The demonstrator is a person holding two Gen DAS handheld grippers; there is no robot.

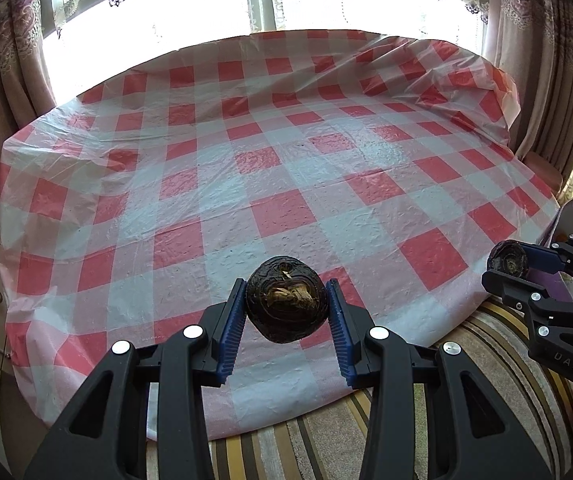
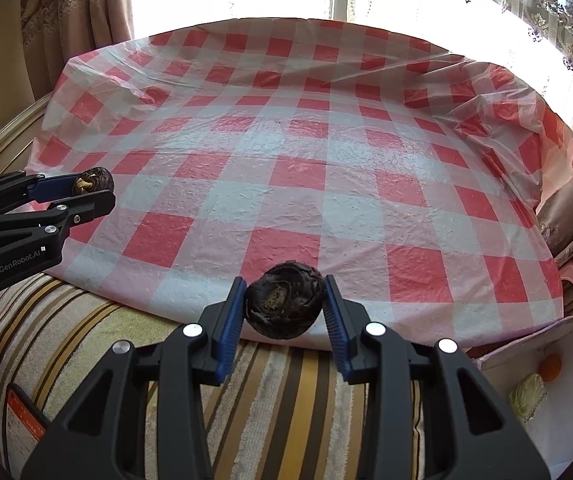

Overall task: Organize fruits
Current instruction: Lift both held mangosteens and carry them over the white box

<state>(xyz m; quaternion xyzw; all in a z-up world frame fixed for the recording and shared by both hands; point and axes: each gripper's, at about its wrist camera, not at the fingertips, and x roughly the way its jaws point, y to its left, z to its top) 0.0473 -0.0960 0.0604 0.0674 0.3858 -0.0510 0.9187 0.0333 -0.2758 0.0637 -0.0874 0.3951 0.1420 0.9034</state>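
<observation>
Between the blue pads of the left gripper sat a dark, wrinkled round fruit, clamped on both sides, its pale stem scar facing back toward the camera. The right gripper pinched a second dark fruit the same way, carried over the near edge of the checked tablecloth. Ahead of both sets of fingers the cloth lay bare. A white box holding an orange fruit lay low to the right of the right fingers, so that hand seemed nearer it.
</observation>
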